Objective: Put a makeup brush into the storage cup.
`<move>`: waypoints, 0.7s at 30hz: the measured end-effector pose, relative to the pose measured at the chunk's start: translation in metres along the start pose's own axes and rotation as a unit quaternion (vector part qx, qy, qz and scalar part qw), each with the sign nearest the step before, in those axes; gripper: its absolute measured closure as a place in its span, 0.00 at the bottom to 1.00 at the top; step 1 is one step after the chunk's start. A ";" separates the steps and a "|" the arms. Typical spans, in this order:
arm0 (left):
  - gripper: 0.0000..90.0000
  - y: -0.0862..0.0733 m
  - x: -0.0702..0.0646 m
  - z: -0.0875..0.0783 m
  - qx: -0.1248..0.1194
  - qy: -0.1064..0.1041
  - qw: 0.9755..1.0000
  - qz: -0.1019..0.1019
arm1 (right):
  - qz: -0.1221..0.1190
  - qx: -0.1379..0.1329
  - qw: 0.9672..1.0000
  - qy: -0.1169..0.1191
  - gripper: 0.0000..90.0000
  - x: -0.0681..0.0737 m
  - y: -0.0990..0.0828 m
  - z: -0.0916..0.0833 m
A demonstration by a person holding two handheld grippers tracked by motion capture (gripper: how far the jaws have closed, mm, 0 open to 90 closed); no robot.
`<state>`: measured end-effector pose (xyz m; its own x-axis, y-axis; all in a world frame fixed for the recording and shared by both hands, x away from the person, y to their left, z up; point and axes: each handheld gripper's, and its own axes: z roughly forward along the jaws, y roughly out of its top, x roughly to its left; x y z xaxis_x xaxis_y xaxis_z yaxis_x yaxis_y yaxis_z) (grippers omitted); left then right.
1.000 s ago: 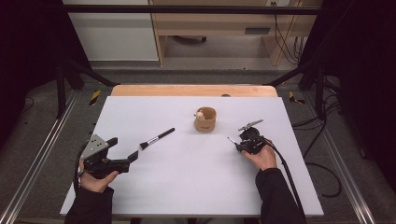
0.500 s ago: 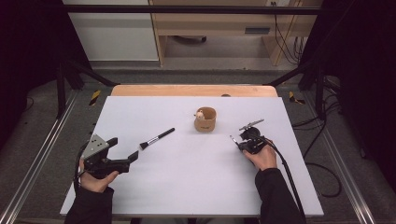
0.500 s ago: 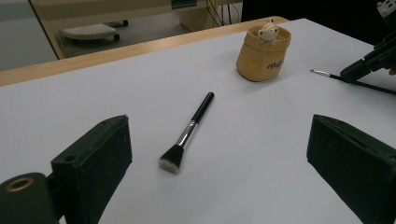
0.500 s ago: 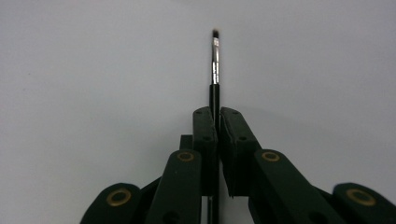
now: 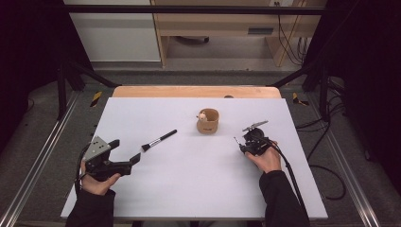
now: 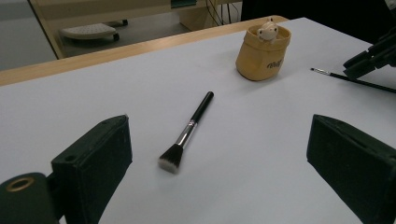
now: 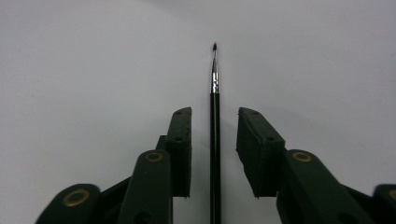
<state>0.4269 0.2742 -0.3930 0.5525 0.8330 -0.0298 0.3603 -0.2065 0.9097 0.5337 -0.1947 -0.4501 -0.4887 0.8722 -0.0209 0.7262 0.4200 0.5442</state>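
The right gripper view shows the right tongs (image 7: pixel 214 122), just opened, spread astride a thin black glossy liner brush (image 7: pixel 215 140) at frame centre, pads clear. The left gripper view shows the left tongs (image 6: pixel 219 163) spread, and a tan pouch-shaped cup (image 6: pixel 261 53) upper right.

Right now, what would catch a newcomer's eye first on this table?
Probably the tan cup with a small figure peeking out, standing alone near the far middle of the white table. Next, the fluffy makeup brush lying just ahead of the wide-open left gripper. At the right, a thin black brush lies between the right gripper jaws, which have just been opening, with gaps on both sides.
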 end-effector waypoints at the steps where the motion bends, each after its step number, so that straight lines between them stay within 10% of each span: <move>1: 0.07 0.000 0.000 0.000 0.000 0.000 1.000 0.000 | 0.001 -0.001 1.000 -0.002 0.71 0.000 0.001 -0.002; 21: 0.07 0.000 0.000 0.000 0.003 0.000 1.000 0.002 | -0.050 0.096 0.994 -0.007 0.69 -0.001 0.024 -0.004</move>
<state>0.4273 0.2744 -0.3935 0.5545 0.8318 -0.0259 0.3628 -0.2137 0.9070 0.5499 -0.1862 -0.4334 -0.5576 0.8263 -0.0792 0.7540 0.5441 0.3680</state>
